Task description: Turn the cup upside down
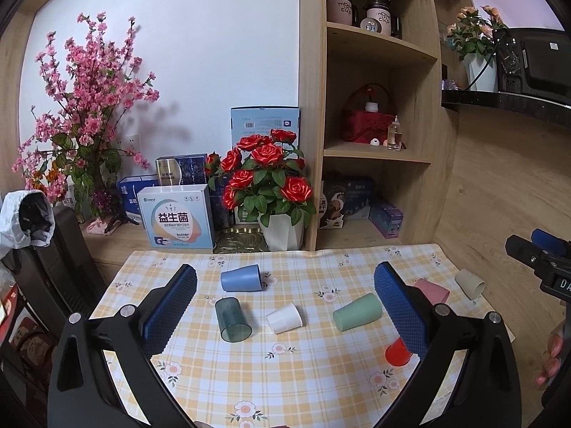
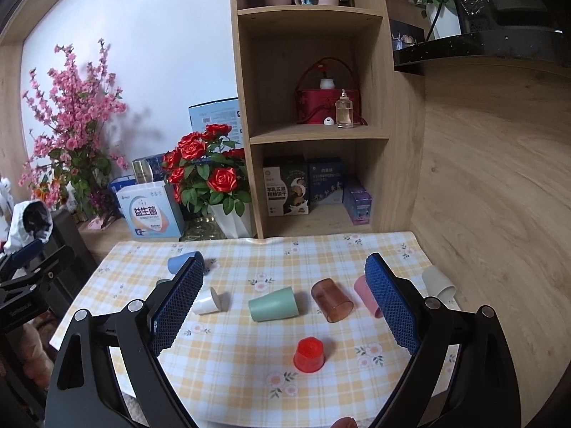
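Several cups lie on their sides on the checked tablecloth [image 1: 285,374]: a blue cup [image 1: 241,277], a dark teal clear cup [image 1: 232,319], a white cup [image 1: 284,317], a green cup [image 1: 358,312], a pink cup [image 1: 431,290] and a beige cup [image 1: 470,283]. A red cup [image 2: 309,353] stands upside down near the front. A brown clear cup [image 2: 332,299] lies between the green cup [image 2: 273,304] and the pink cup [image 2: 365,294]. My left gripper [image 1: 285,281] is open and empty above the cloth. My right gripper [image 2: 284,271] is open and empty too.
A white pot of red roses [image 1: 271,192] and boxes [image 1: 176,215] stand behind the cloth. A wooden shelf unit [image 1: 378,107] rises at the back right. A wooden wall [image 2: 499,196] borders the right edge. A black chair [image 1: 53,267] stands at the left.
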`<state>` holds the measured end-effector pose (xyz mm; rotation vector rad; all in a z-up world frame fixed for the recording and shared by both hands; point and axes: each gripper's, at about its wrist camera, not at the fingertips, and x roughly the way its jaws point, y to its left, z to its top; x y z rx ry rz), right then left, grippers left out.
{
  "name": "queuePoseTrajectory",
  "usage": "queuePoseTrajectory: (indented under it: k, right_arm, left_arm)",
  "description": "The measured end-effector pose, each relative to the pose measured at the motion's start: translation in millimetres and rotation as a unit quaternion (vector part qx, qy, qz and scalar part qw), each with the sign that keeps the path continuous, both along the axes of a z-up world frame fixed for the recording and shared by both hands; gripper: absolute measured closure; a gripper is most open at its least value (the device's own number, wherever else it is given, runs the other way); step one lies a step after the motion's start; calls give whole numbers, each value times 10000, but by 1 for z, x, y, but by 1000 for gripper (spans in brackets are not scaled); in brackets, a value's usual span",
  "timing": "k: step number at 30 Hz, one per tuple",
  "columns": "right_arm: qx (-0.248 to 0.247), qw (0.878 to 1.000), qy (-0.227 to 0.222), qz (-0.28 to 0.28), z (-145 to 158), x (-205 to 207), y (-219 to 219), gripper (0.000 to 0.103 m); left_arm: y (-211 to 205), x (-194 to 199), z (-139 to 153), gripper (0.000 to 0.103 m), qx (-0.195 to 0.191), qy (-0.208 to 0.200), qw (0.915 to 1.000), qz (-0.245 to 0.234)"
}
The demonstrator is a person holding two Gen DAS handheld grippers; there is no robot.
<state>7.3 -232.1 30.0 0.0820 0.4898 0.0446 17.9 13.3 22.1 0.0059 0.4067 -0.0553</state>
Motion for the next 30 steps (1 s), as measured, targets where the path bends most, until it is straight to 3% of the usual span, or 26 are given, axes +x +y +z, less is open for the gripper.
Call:
queuePoseTrajectory:
  k: [30]
  right_arm:
    - [0,9999,84,-67,-2,2,-6,14]
  left_arm:
    - [1,-2,-5,6,69,102,9999,74]
